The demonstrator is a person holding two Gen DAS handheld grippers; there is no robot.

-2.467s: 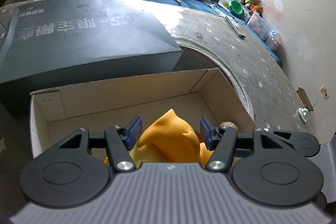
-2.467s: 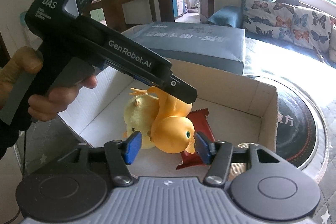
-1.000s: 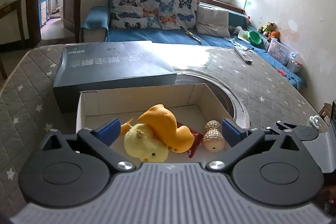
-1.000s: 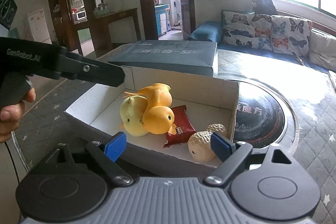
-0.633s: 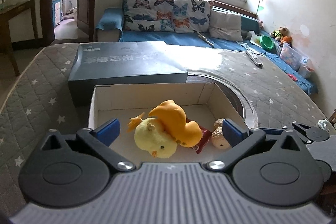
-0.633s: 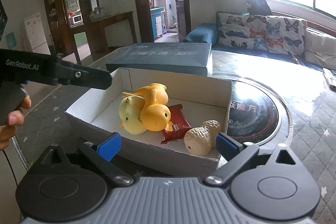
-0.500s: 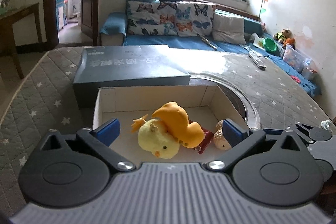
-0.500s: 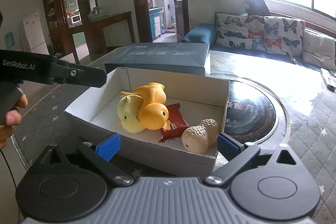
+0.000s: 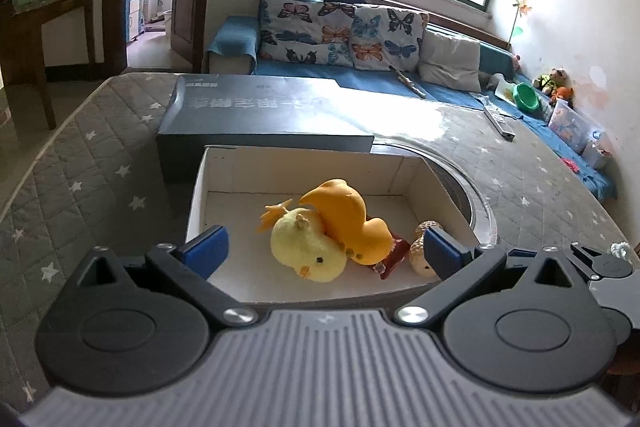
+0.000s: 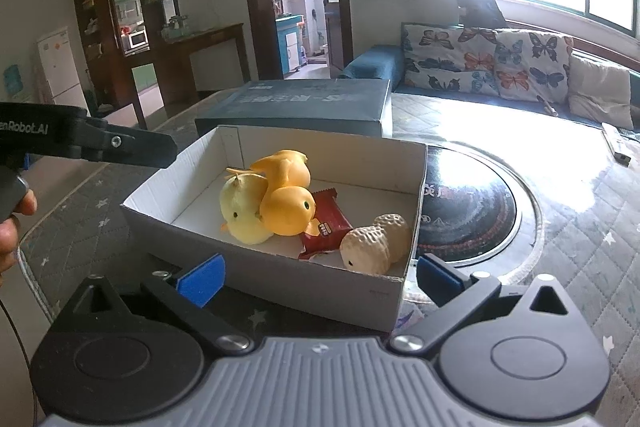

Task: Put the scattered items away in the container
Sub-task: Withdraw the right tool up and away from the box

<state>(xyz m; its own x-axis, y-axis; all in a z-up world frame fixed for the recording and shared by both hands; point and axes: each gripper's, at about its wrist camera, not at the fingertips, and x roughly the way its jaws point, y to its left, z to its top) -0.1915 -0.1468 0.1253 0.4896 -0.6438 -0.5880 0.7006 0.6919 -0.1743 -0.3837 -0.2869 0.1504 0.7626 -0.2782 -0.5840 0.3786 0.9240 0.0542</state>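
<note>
An open cardboard box (image 9: 200,195) (image 10: 280,279) sits on the quilted table. Inside lie an orange rubber duck (image 9: 344,223) (image 10: 286,211), a yellow plush chick (image 9: 308,251) (image 10: 242,211), a red snack packet (image 9: 394,259) (image 10: 326,227) and a peanut-shaped toy (image 9: 420,255) (image 10: 374,243). My left gripper (image 9: 324,251) hangs open just short of the box's near wall, gripping nothing. My right gripper (image 10: 319,279) is at the box's near corner, its jaws opening wide with nothing held between them. The left gripper's side (image 10: 120,147) shows in the right wrist view, over the box's left rim.
A dark flat box (image 9: 260,115) (image 10: 304,107) lies right behind the cardboard box. A round black cooktop (image 10: 472,211) is set into the table to its right. A sofa with butterfly cushions (image 9: 340,23) stands beyond. A person's hand (image 10: 12,223) holds the left gripper.
Both grippers have drawn back from the box, which now looks smaller and farther. The right jaws have spread wider. The toys in the box have not moved.
</note>
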